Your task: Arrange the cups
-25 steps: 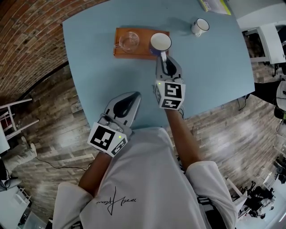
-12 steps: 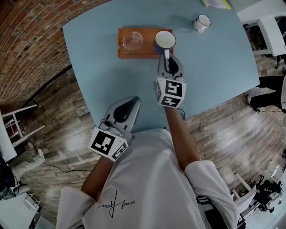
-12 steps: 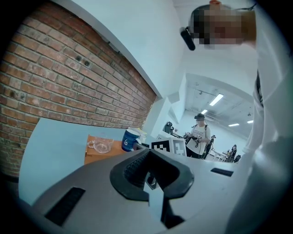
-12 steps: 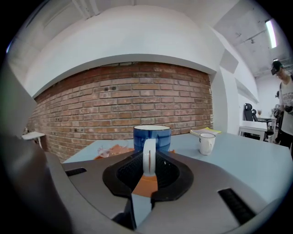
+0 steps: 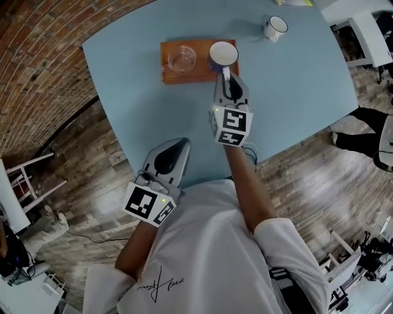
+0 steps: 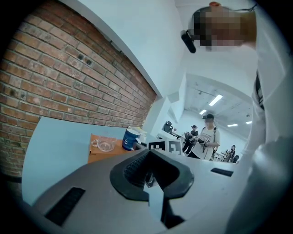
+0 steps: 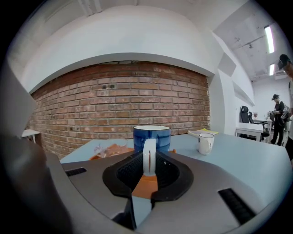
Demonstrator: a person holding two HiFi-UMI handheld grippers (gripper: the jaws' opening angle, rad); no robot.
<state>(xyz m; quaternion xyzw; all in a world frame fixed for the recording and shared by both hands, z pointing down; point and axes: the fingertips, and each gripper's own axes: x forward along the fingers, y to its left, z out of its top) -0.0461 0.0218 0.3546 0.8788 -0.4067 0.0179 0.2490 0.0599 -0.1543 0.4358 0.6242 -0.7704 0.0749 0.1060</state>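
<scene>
My right gripper point(image 5: 225, 74) is shut on the white handle of a blue mug point(image 5: 222, 54) at the right end of an orange tray point(image 5: 199, 66). In the right gripper view the handle point(image 7: 149, 157) stands upright between the jaws, and the mug point(image 7: 152, 136) rises behind them. A clear glass cup point(image 5: 182, 59) rests on the tray's left half. A small white mug point(image 5: 275, 27) stands apart at the far right of the blue table point(image 5: 295, 86). My left gripper point(image 5: 182, 142) is shut and empty near the table's near edge. It looks toward the tray point(image 6: 98, 155) and the blue mug point(image 6: 131, 139).
A yellow book point(image 5: 293, 2) lies at the table's far edge, behind the white mug point(image 7: 206, 143). A brick wall runs along the left. A white chair point(image 5: 24, 178) stands on the wooden floor to the left. People stand far off point(image 6: 208, 137) in the room.
My left gripper has drawn back a little toward the table's near edge. The right gripper and the blue mug have stayed about where they were.
</scene>
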